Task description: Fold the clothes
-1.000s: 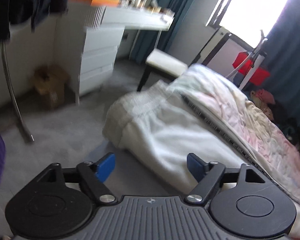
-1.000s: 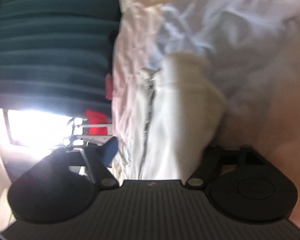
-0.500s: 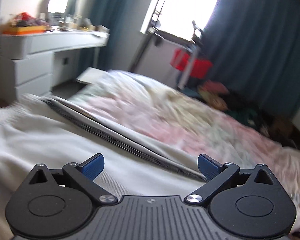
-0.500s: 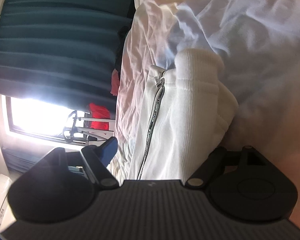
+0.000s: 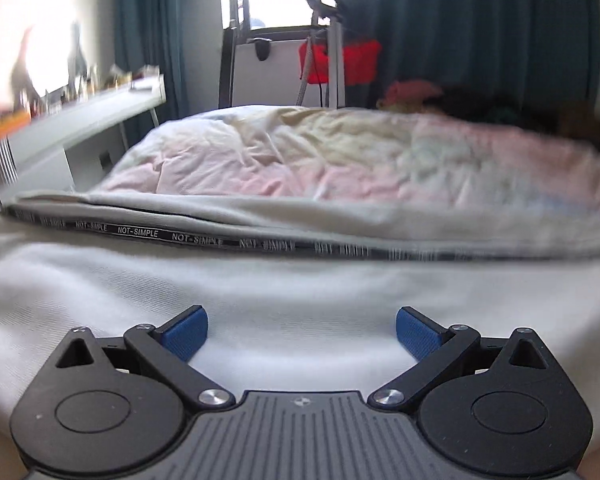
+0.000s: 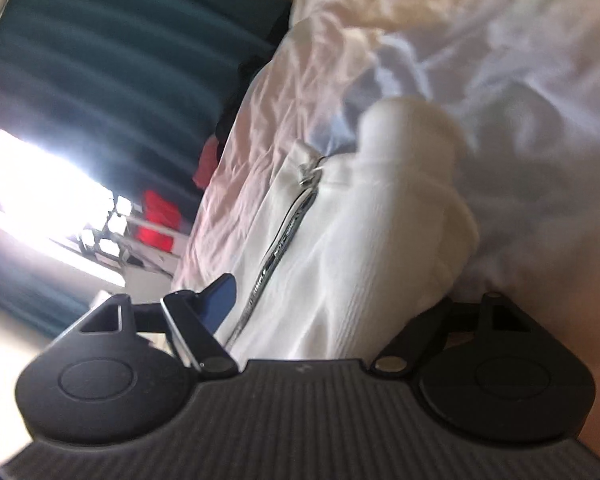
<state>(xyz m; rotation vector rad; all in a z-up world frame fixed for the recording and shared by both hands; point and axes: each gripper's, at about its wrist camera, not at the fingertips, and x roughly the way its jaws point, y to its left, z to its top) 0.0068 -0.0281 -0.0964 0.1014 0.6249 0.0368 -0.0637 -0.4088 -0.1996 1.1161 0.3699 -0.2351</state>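
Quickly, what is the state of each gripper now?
Left gripper: jaws wide open, holding nothing, above the white garment.
Right gripper: jaws around a thick fold of the white garment; a firm grip cannot be told.

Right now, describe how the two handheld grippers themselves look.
The left gripper and right gripper match in build: a grey ribbed body with a small round emblem, two black round housings with triangular cut-outs, black linkage arms on silver pivot screws, and blue ribbed pads. On the right one only one blue pad shows. No cables or sleeves are visible.
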